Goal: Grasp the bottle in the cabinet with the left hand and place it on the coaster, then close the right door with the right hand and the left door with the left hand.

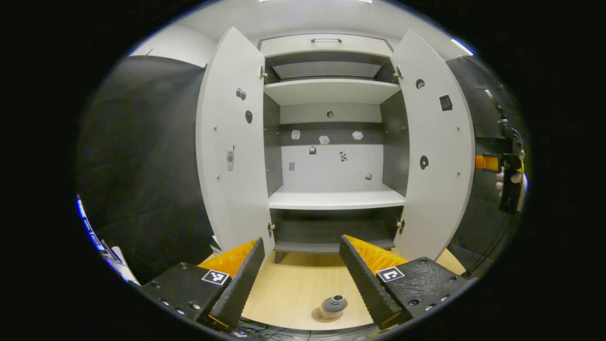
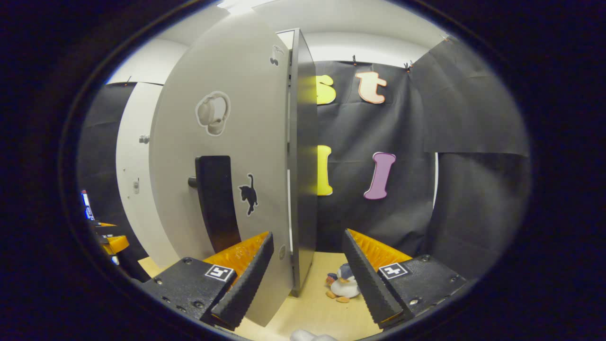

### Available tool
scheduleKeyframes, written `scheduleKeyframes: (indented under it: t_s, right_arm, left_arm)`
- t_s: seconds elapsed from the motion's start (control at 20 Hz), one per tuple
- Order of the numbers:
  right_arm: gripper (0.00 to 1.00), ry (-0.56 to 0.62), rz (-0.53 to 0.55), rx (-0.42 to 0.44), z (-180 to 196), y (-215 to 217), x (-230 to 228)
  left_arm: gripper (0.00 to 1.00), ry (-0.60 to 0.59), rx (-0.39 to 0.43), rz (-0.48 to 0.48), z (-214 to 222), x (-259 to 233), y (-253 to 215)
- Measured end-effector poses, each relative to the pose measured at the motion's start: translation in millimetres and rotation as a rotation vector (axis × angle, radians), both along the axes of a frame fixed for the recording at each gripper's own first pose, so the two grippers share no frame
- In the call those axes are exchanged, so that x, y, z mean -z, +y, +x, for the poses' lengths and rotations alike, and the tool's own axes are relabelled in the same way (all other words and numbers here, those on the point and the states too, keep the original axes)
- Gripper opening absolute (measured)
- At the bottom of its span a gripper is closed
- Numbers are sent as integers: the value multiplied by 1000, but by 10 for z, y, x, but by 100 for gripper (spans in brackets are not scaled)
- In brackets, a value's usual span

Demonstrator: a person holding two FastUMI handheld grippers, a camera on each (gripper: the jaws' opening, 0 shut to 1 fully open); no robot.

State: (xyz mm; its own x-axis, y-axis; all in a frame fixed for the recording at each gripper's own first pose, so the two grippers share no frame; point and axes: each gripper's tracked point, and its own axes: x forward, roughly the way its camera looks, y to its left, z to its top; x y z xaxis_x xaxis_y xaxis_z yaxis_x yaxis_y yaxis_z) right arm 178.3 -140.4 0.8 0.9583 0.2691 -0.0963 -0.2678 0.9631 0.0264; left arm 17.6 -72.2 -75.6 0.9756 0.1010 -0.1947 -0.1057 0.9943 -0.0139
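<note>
A small grey bottle [image 1: 333, 305] stands upright on a round brown coaster [image 1: 318, 315] on the light wooden surface in front of the cabinet [image 1: 331, 90], below and between my left gripper's fingers. My left gripper [image 1: 302, 241] is open and holds nothing. Both the left door [image 1: 232, 142] and the right door [image 1: 433, 142] stand wide open, and the shelves are bare. In the right gripper view my right gripper [image 2: 308, 236] is open, close to the right door's outer face [image 2: 246, 142] beside its black handle [image 2: 215, 203]. I cannot tell if a finger touches the door.
A gloved hand holds the other gripper [image 1: 506, 170] beyond the right door. A plush penguin [image 2: 343, 284] lies on the wooden surface by the cabinet's dark side wall [image 2: 303, 166]. Black cloth hangs on both sides. Cables run along the surface's front edge [image 1: 265, 329].
</note>
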Motion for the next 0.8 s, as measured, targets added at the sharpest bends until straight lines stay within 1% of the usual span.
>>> scheduleKeyframes:
  t_s: [0.05, 0.1, 0.3, 0.35, 0.4, 0.55, 0.6, 0.65, 0.7, 0.8]
  right_arm:
    - [93, 4, 3, 1, -11, 80, -9]
    - [97, 4, 2, 2, -28, 162, -10]
    - [97, -4, -2, 12, -38, 494, -3]
    - [93, -2, -2, 11, -36, 574, -3]
    - [97, 2, 0, 10, -27, 638, -1]
    - [97, 8, -2, 6, 3, 812, -5]
    - [93, 10, -3, 3, 8, 865, -7]
    - [93, 11, -4, -3, 23, 923, -12]
    - [97, 15, -5, -13, 31, 985, 1]
    - [96, 25, 0, -46, 22, 1143, 21]
  left_arm:
    - [99, -5, 3, -1, 9, -21, 67]
    - [97, -11, 7, -3, 15, -46, 133]
    - [98, -18, 14, -8, 17, -83, 394]
    - [98, -15, 12, -6, 0, -75, 463]
    - [98, -12, 9, -3, -13, -62, 531]
    - [99, -8, 0, 4, -57, -47, 708]
    - [98, -7, -5, 6, -72, -48, 756]
    - [97, -5, -8, 4, -89, -39, 797]
    - [97, -4, -10, 1, -84, -31, 829]
    - [98, -2, -12, -3, -95, -16, 886]
